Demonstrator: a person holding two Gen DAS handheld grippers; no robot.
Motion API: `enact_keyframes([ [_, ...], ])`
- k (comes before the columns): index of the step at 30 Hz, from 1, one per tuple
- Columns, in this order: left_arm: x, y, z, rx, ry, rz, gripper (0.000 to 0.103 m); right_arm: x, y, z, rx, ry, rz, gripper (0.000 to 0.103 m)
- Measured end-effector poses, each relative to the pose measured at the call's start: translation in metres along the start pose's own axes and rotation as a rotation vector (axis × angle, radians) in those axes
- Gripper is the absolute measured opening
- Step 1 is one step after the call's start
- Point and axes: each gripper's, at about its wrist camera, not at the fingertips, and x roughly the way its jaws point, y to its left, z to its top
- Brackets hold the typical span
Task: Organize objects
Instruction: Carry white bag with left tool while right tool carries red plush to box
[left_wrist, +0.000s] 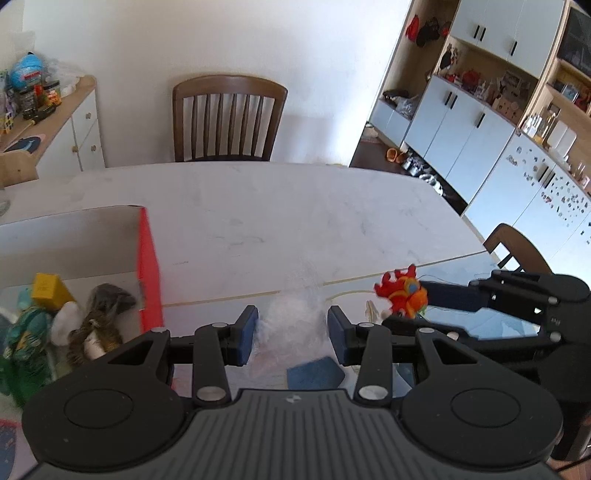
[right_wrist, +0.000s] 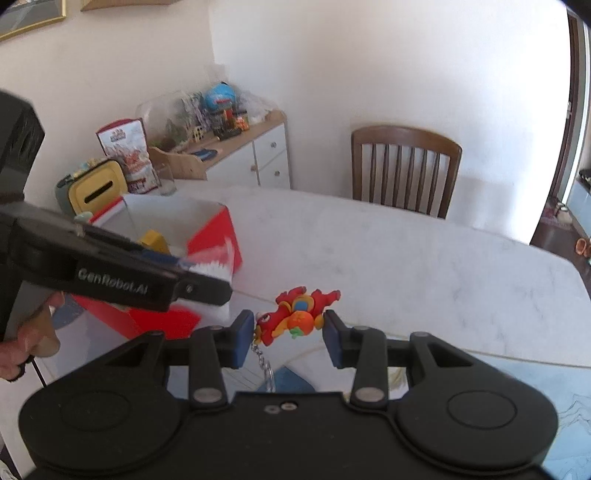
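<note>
left gripper (left_wrist: 291, 334) clamps clear crinkly bag (left_wrist: 291, 325) | right gripper (right_wrist: 289, 334) pinches red dragon keychain (right_wrist: 295, 314), chain dangling at 6 | red box (left_wrist: 149, 266) at 9 of left, toys inside | risk: slick bag slips; keychain swings, twists free; tools bump over box

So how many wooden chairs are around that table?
2. One chair stands at the far side of the table, against the wall. Another chair peeks up at the table's right edge. Others may be out of view.
</note>
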Motion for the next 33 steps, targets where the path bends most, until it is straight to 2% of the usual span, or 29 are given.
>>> enact_keyframes([
  [7,-0.032,0.026,-0.011,0.000,-0.034,0.006,0.039,-0.008,0.028,0.014,-0.030,-0.023,0.006,0.039],
  [9,-0.037,0.033,-0.017,0.029,-0.044,0.016,0.039,-0.007,0.036,0.016,-0.037,-0.024,0.004,0.039],
  [12,-0.032,0.036,-0.031,0.100,-0.015,0.031,0.039,-0.005,0.044,0.017,-0.033,-0.025,0.001,0.039],
  [18,-0.008,0.040,-0.049,0.095,0.040,0.016,0.040,-0.001,0.047,0.011,-0.017,-0.004,-0.025,0.039],
  [21,0.006,0.035,-0.056,0.114,0.061,0.018,0.048,-0.001,0.042,0.006,-0.009,0.003,-0.041,0.039],
  [23,0.011,0.031,-0.060,0.132,0.063,0.021,0.060,-0.002,0.038,0.003,-0.001,0.005,-0.049,0.039],
  [28,0.033,0.016,-0.069,0.162,0.079,0.023,0.070,-0.003,0.023,-0.006,0.031,0.014,-0.064,0.039],
  [31,0.044,0.001,-0.078,0.219,0.055,0.070,0.082,-0.003,0.015,-0.011,0.044,0.024,-0.066,0.039],
  [33,0.052,-0.009,-0.083,0.259,0.047,0.116,0.082,-0.003,0.010,-0.014,0.048,0.032,-0.067,0.039],
])
